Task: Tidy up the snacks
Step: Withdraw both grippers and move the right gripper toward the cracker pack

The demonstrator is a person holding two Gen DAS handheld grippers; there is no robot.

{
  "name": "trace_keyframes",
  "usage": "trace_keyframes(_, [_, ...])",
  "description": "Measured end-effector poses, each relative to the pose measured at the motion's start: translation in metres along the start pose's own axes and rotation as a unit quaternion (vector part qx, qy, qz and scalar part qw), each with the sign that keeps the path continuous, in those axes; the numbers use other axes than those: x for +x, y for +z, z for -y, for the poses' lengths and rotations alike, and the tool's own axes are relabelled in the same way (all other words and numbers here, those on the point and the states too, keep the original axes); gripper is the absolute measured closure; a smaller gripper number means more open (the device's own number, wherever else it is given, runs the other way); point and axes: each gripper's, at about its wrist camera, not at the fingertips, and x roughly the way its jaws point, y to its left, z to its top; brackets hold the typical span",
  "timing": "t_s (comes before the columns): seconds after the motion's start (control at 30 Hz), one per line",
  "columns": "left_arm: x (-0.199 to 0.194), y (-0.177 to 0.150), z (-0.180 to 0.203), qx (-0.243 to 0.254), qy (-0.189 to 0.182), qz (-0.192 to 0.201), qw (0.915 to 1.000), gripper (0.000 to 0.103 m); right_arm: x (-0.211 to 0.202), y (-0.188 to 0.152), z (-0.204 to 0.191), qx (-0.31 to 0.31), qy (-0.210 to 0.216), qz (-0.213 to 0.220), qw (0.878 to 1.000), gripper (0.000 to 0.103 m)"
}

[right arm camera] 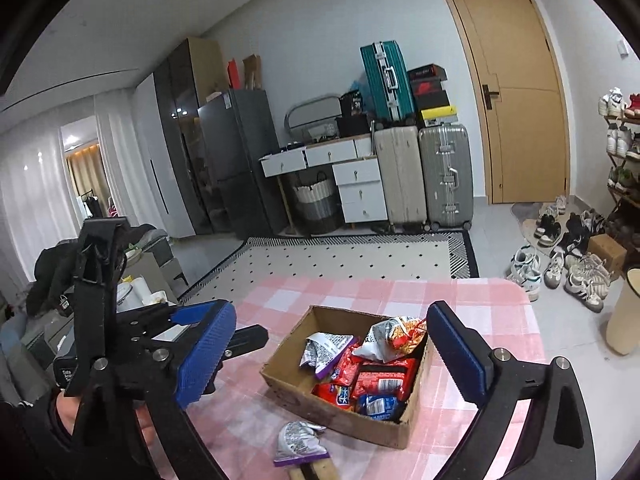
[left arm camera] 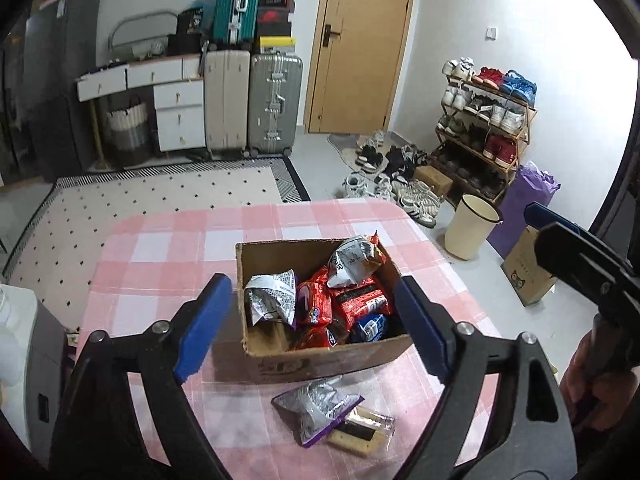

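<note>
Both grippers, left (left arm camera: 312, 328) & right (right arm camera: 332, 352), are held w/ fingers released, empty; the light, crinkly foil packet (left arm camera: 316, 404) is best pinched at its edge.

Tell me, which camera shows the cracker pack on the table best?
The left wrist view: the cracker pack lies almost whole beside the purple snack bag. In the right wrist view the picture's bottom edge cuts it off.

1. Box (left arm camera: 320, 354): matt brown cardboard, ragged edges
2. Snack bags (left arm camera: 352, 300): glossy crinkled plastic foil
3. Worktop (left arm camera: 168, 240): pink checked cloth, smooth
4. Left tongs (left arm camera: 316, 328): matt black plastic, ribbed blue pads, metal rivets
</note>
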Motion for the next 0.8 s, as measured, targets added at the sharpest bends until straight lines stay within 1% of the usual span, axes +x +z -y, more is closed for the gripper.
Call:
trace_keyframes(0.17, [-0.035, -0.014, 0.007, 0.001, 0.003, 0.019, 0.9998, 0.015, -0.032, -0.005, -0.01, -0.001, 0.003, 0.018, 1.0, 0.003])
trace_keyframes(0.27, [-0.056, -0.027, 0.007, -0.006, 0.002, 0.031, 0.9995, 0.013, -0.052, -0.012, -0.016, 0.006, 0.004, 0.015, 1.0, 0.002])
trace_keyframes(0.33, [-0.069, -0.036, 0.006, -0.01, -0.003, 0.036, 0.9993, 0.007, -0.068, -0.018, -0.023, 0.012, 0.012, 0.021, 1.0, 0.002])
trace_keyframes(0.4, [-0.077, -0.042, 0.005, -0.013, 0.0, 0.044, 0.9989, 0.004, -0.081, -0.023, -0.031, 0.005, 0.008, 0.03, 0.999, 0.001])
trace_keyframes(0.47, [-0.088, -0.05, 0.005, -0.011, 0.006, 0.056, 0.9984, 0.003, -0.095, -0.03, -0.038, -0.004, 0.003, 0.043, 0.999, 0.001])
trace_keyframes(0.53, [-0.102, -0.06, 0.004, -0.016, 0.008, 0.07, 0.9974, 0.001, -0.104, -0.037, -0.044, -0.009, 0.007, 0.051, 0.999, 0.001])
trace_keyframes(0.67, [-0.115, -0.076, 0.0, -0.024, 0.011, 0.076, 0.9967, 0.001, -0.115, -0.053, -0.046, -0.005, 0.004, 0.066, 0.998, 0.0])
trace_keyframes(0.73, [-0.12, -0.084, -0.005, -0.032, 0.01, 0.079, 0.9963, 0.001, -0.116, -0.061, -0.044, -0.004, 0.019, 0.062, 0.998, 0.001])
trace_keyframes(0.8, [-0.123, -0.092, -0.01, -0.041, 0.009, 0.084, 0.9956, 0.001, -0.117, -0.069, -0.045, -0.009, 0.019, 0.059, 0.998, 0.001])
